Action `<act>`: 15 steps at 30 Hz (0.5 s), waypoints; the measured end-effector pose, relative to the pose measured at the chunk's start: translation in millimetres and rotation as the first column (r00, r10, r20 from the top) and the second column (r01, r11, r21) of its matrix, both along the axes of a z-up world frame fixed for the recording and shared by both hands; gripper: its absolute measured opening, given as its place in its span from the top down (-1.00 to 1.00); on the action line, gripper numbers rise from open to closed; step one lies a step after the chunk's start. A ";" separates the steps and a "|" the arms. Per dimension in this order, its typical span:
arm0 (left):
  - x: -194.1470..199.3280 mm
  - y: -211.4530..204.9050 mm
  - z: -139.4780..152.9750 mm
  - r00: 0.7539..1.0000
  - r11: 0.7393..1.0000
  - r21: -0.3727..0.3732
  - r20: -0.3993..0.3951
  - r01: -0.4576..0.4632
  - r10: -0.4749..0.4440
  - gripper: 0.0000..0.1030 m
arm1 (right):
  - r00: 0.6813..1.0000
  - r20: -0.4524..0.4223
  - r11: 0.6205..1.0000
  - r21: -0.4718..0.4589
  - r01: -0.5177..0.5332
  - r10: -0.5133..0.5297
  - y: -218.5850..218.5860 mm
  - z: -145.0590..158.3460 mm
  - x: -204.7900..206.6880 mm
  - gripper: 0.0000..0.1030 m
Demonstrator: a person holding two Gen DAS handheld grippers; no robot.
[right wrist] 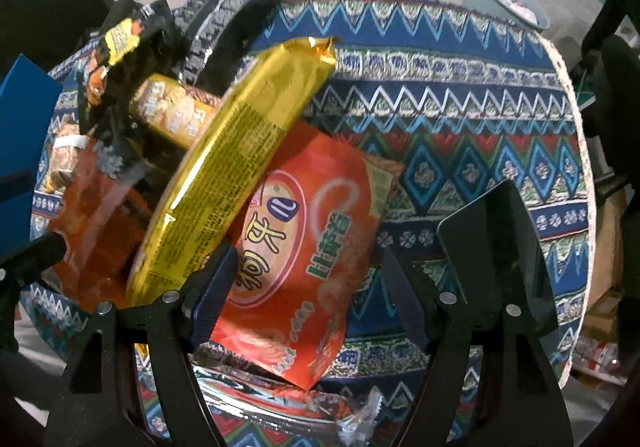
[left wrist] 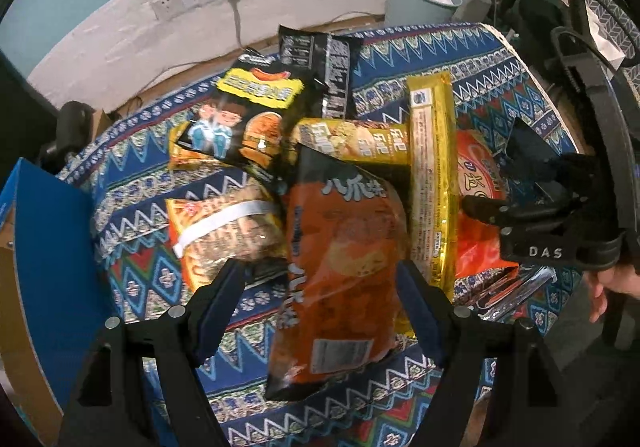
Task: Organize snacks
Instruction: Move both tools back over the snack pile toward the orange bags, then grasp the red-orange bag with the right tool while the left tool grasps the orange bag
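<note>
Crinkly orange bag (left wrist: 340, 267) between open left claw (left wrist: 320, 299); right claw (right wrist: 304, 287) open over glossy red packet (right wrist: 296, 267)

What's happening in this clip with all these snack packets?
A person holds tongs in each hand over a pile of snack packets on a patterned tablecloth. The left tongs straddle an orange chip bag, open. The right tongs straddle a red snack packet, also open. Nothing is gripped yet.
</note>
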State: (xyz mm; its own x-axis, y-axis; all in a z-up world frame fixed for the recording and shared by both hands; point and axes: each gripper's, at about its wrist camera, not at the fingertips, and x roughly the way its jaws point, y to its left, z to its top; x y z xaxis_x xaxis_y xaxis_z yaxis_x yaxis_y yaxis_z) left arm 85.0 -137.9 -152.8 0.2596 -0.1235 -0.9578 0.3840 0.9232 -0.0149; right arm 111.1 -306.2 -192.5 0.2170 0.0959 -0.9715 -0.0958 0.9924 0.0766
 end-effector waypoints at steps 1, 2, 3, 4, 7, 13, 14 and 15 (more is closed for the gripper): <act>0.7 -2.4 -3.3 1.000 1.000 0.006 -0.007 0.004 -0.003 -0.54 | 1.000 -0.005 1.000 -0.001 -0.005 0.005 0.7 -2.6 -0.2 -0.47; 1.0 -4.2 -5.5 1.000 1.000 0.010 -0.011 0.007 -0.007 -0.54 | 1.000 -0.013 1.000 -0.006 -0.013 0.013 1.7 -5.9 -1.0 -0.50; 1.1 -5.7 -8.0 1.000 1.000 0.014 -0.016 0.012 -0.012 -0.55 | 1.000 -0.020 1.000 -0.013 -0.020 0.019 2.0 -8.0 -1.5 -0.51; 1.1 -7.7 -11.3 1.000 1.000 0.018 -0.023 0.020 -0.020 -0.58 | 0.999 -0.025 0.999 -0.021 -0.025 0.025 2.1 -9.9 -2.5 -0.51; 1.5 -12.8 -18.0 0.999 0.999 0.028 -0.033 0.031 -0.030 -0.59 | 0.999 -0.033 0.997 -0.064 -0.038 0.036 0.8 -11.8 -7.7 -0.52; 6.0 -18.6 -37.8 0.996 0.997 0.057 -0.067 0.054 -0.051 -0.59 | 1.000 -0.028 0.999 -0.034 0.007 -0.008 -19.1 -13.0 -8.3 -0.56; 7.5 -19.0 -40.6 0.996 0.997 0.053 -0.075 0.053 -0.049 -0.59 | 1.000 -0.029 1.000 -0.029 0.007 -0.007 -20.9 -14.5 -6.4 -0.56; 9.2 -19.3 -44.2 0.995 0.998 0.047 -0.085 0.050 -0.046 -0.60 | 1.000 -0.030 1.000 -0.024 0.004 -0.005 -21.3 -16.2 -5.0 -0.58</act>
State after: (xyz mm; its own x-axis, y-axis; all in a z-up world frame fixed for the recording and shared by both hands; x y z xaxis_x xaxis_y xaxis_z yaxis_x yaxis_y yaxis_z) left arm 94.1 -157.2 -197.0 0.1730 -0.0860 -0.9812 0.4271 0.9042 -0.0039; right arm 106.1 -327.6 -208.6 0.1884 0.0712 -0.9795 -0.0892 0.9945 0.0551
